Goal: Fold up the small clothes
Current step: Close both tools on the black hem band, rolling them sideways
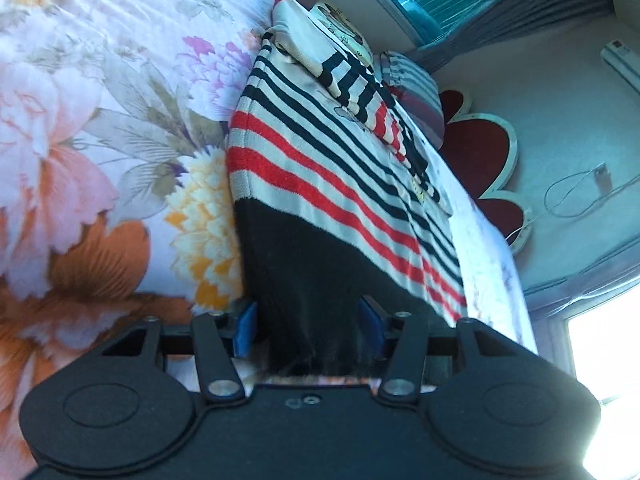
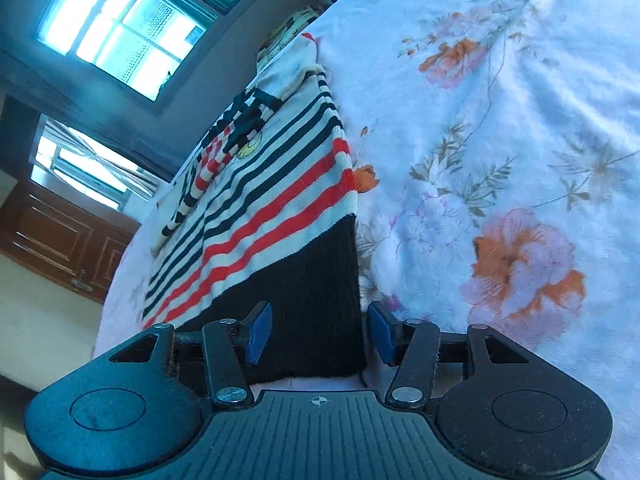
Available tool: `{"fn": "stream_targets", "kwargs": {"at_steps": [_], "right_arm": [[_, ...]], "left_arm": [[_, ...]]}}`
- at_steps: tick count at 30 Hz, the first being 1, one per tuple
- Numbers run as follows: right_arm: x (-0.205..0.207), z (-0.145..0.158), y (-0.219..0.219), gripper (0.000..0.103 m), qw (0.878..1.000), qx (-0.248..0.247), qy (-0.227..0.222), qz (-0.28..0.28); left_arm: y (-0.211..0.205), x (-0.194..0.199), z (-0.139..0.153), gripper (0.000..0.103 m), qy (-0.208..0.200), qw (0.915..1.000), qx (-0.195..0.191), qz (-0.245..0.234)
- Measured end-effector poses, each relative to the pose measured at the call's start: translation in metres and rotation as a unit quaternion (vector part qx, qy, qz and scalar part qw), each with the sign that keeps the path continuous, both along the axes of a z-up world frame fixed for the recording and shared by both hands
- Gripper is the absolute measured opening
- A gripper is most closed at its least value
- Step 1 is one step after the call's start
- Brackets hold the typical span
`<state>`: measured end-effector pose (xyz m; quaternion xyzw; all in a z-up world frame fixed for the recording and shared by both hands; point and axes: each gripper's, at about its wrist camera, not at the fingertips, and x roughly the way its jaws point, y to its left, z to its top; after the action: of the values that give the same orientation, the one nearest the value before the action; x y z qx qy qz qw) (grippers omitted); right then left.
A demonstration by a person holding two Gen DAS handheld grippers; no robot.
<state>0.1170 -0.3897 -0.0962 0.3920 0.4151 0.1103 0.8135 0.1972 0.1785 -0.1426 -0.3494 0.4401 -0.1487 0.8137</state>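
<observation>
A small knit sweater point(image 1: 328, 184) with black, red and white stripes and a black hem lies flat on a floral bedsheet point(image 1: 100, 120). Its sleeves are folded over its body. It also shows in the right wrist view point(image 2: 272, 200). My left gripper point(image 1: 308, 328) is open, its blue pads either side of the black hem at one bottom corner. My right gripper point(image 2: 320, 332) is open, its pads astride the black hem at the other bottom corner. Neither jaw pinches the cloth.
The floral bedsheet point(image 2: 500, 140) spreads wide beside the sweater. Pillows point(image 1: 416, 88) and a red petal-shaped headboard point(image 1: 480, 152) lie beyond the sweater's collar. A window point(image 2: 120, 24) and a wooden cabinet point(image 2: 60, 236) stand past the bed edge.
</observation>
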Motion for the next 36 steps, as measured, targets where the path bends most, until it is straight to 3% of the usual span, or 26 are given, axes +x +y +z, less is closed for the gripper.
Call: {"fn": "stream_targets", "kwargs": {"at_steps": [3,5,12,13,16,18,19,21,26,30,33,34,35,36], "right_arm": [[0.011,0.0,0.004,0.053,1.0,0.006,-0.003,0.007],[0.019,-0.001,0.008,0.048,1.0,0.009,-0.004,0.016],[0.027,-0.018,0.001,0.008,0.999,0.044,0.012,0.002],[0.027,-0.019,0.0,0.007,0.999,0.043,0.014,0.002],[0.023,-0.016,-0.001,0.006,0.999,0.038,0.007,0.007],[0.022,-0.013,-0.001,0.006,0.999,0.033,0.005,0.014],[0.021,-0.012,-0.001,0.006,0.999,0.03,0.005,0.016],[0.02,-0.01,0.0,0.006,0.999,0.03,0.003,0.02],[0.011,-0.007,-0.001,0.006,0.999,0.031,0.005,0.008],[0.016,-0.014,-0.001,0.006,0.999,0.028,0.022,0.01],[0.024,-0.009,0.005,0.006,1.0,0.007,0.013,0.02],[0.025,-0.005,0.007,0.005,1.0,-0.003,0.008,0.024],[0.024,-0.001,0.007,0.005,1.0,-0.005,-0.002,0.023],[0.021,0.005,0.005,0.005,1.0,-0.001,-0.014,0.019]], "left_arm": [[-0.001,0.012,-0.004,0.041,0.001,0.9999,-0.012,0.005],[-0.001,0.019,-0.006,0.039,0.0,0.9998,-0.019,0.006],[-0.008,0.026,-0.006,0.036,-0.01,0.9999,-0.001,-0.008],[-0.01,0.025,-0.004,0.035,-0.012,0.9998,0.007,-0.011],[-0.013,0.023,-0.002,0.025,-0.018,0.9991,0.033,-0.019],[-0.01,0.022,-0.004,0.025,-0.015,0.9995,0.023,-0.016],[-0.008,0.021,-0.005,0.025,-0.015,0.9997,0.018,-0.013],[-0.004,0.016,-0.005,0.035,-0.018,0.9998,0.004,-0.008],[-0.002,-0.003,-0.007,0.037,-0.022,0.9997,-0.007,0.01],[0.0,0.007,-0.011,0.034,-0.022,0.9993,-0.021,0.023],[-0.004,0.021,-0.009,0.019,-0.014,0.9997,0.002,0.022],[-0.006,0.024,-0.008,0.006,-0.011,0.9995,0.018,0.022],[-0.005,0.022,-0.005,0.005,-0.015,0.9991,0.027,0.03],[-0.002,0.017,0.001,0.005,-0.038,0.9985,0.008,0.037]]}}
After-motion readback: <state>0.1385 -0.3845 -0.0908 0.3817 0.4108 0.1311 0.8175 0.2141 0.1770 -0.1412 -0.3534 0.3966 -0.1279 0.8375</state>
